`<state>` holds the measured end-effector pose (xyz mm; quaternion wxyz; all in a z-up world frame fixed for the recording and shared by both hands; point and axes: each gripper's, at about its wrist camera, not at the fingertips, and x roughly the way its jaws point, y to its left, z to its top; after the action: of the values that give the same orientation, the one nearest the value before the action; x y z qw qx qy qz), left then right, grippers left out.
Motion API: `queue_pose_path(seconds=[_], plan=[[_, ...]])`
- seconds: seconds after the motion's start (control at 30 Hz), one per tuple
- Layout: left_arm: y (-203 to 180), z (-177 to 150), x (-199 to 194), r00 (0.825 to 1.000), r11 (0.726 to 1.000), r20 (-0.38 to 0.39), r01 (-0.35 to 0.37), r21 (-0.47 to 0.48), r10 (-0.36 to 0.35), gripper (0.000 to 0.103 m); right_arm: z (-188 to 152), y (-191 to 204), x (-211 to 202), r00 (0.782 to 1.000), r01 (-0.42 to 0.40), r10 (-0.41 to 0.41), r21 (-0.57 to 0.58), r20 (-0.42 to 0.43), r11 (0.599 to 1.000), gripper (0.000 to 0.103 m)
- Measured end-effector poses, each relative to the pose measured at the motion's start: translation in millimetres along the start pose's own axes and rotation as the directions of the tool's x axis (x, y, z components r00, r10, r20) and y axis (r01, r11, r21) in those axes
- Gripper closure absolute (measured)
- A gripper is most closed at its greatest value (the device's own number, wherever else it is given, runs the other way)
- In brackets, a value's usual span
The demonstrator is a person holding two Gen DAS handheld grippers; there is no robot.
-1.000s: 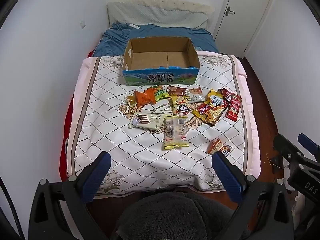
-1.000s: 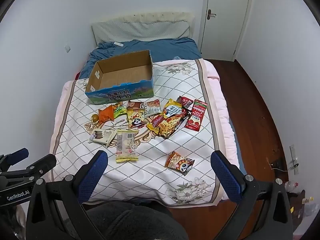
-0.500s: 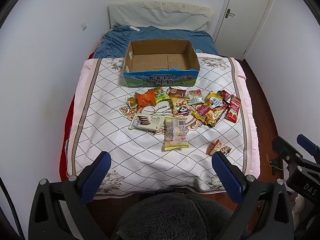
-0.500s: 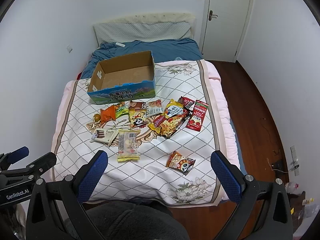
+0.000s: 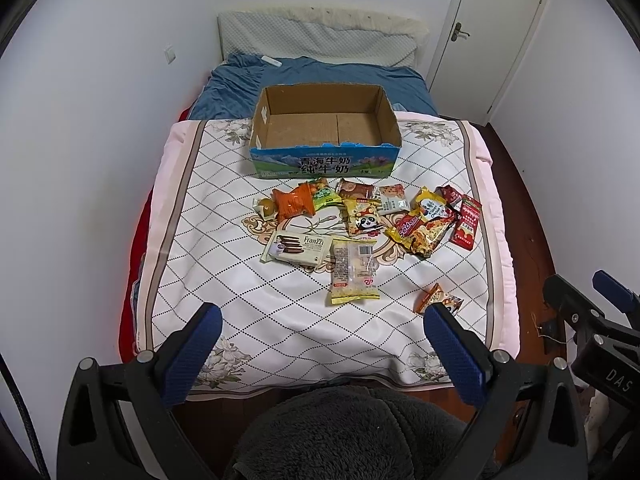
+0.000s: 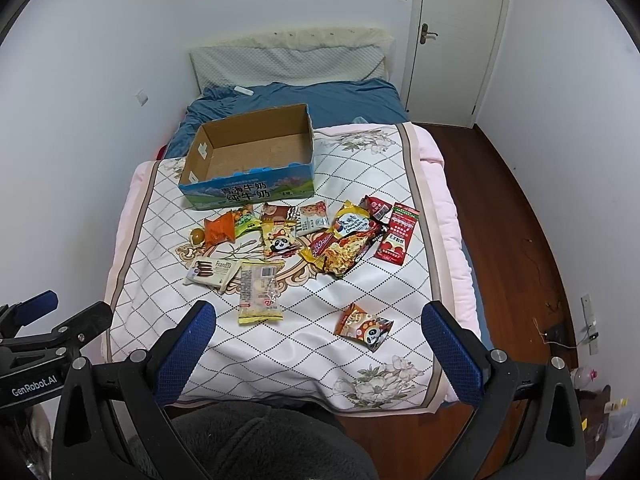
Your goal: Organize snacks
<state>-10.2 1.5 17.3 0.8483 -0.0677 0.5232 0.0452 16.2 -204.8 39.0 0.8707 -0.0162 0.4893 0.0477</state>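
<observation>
An empty cardboard box (image 5: 324, 120) (image 6: 248, 148) with a blue printed front stands on the quilted bed cover (image 5: 240, 292) (image 6: 352, 280). In front of it lie several snack packets: an orange bag (image 5: 292, 202), a Franzzi biscuit pack (image 5: 298, 246) (image 6: 212, 272), a clear yellow-edged packet (image 5: 354, 272) (image 6: 258, 290), a panda packet (image 5: 366, 222), a red sachet (image 6: 398, 238), and a small orange panda packet (image 6: 364, 326) (image 5: 438, 300) lying apart near the foot. My left gripper (image 5: 322, 340) and right gripper (image 6: 320, 340) hover open above the foot of the bed, holding nothing.
A blue duvet (image 5: 312, 76) and a pale pillow (image 5: 320, 36) lie behind the box. A white door (image 6: 456, 40) stands at the back right, beside wooden floor (image 6: 512, 240). Walls close in on the left. A dark fleece sleeve (image 5: 352, 436) fills the lower edge.
Both views have drifted slightly forward and down toward the bed. No snack has moved, and both grippers stay open.
</observation>
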Motion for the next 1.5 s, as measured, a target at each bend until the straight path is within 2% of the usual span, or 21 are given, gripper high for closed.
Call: queue_pose_path(seconds=[1.5], plan=[[25.0,-8.2,-18.3,0.999,1.0,0.05,0.007,-0.007,-0.007,0.0,-1.1,18.9,-8.9,1.0,-0.023,0.023,0.001,0.013,1.0,0.0]])
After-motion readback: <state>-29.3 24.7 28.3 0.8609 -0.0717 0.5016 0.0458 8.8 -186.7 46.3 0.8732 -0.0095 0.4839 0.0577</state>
